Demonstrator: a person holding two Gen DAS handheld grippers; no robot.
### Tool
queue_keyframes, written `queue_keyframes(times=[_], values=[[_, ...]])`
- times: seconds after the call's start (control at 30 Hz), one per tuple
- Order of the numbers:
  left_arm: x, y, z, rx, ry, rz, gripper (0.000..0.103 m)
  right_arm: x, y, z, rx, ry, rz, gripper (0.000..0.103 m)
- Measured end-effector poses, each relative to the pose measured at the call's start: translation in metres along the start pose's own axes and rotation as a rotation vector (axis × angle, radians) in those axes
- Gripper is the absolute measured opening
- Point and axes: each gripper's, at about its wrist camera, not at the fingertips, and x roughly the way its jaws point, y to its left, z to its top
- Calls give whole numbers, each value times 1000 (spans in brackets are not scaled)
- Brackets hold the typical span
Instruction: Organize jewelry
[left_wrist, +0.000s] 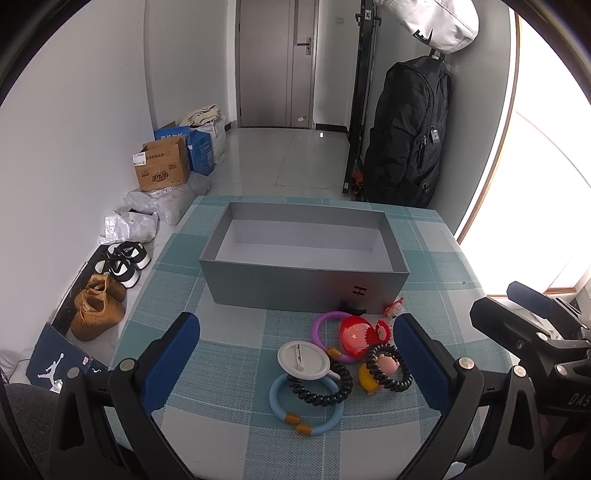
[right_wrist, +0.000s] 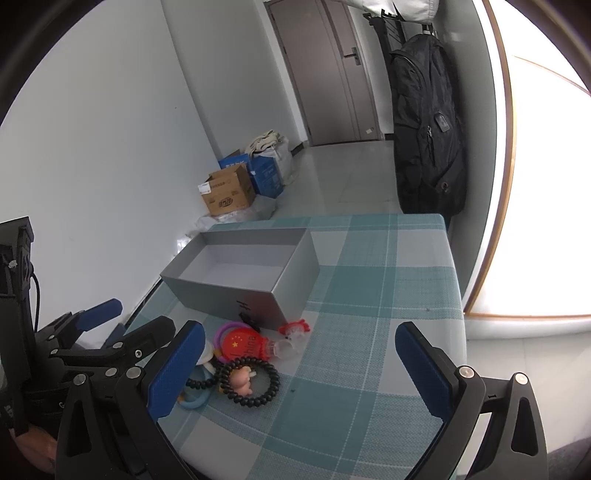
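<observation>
Both grippers hover over the checked bench (left_wrist: 229, 424), jaws released and grasping nothing: left gripper (left_wrist: 295, 365), right gripper (right_wrist: 301, 369). The jewelry lies in one tangled heap just in front of the empty grey box (left_wrist: 303, 288): a blue bracelet (left_wrist: 280, 410) under a black coil tie (left_wrist: 332, 391), a white round badge (left_wrist: 303, 360) overlapping both, a second coil tie (left_wrist: 388, 365) around a pink charm (left_wrist: 388, 362), a red badge (left_wrist: 354, 336) on a purple bracelet (left_wrist: 321, 321). Likely hazards: closing on one piece drags its interlocked neighbours; a coil stretches and slips from the jaws; a round badge skids off the bench edge; the light box shifts if nudged.
</observation>
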Motion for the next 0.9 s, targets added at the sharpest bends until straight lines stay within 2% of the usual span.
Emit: queue_keyframes(times=[0.5,0.9], values=[[2,3,2,-16,1,11,102,-2,-7,3,2,-12,-6,103],[5,4,3,-28,21,-12,102,-2,-5,2,-2,-10,-6,103]])
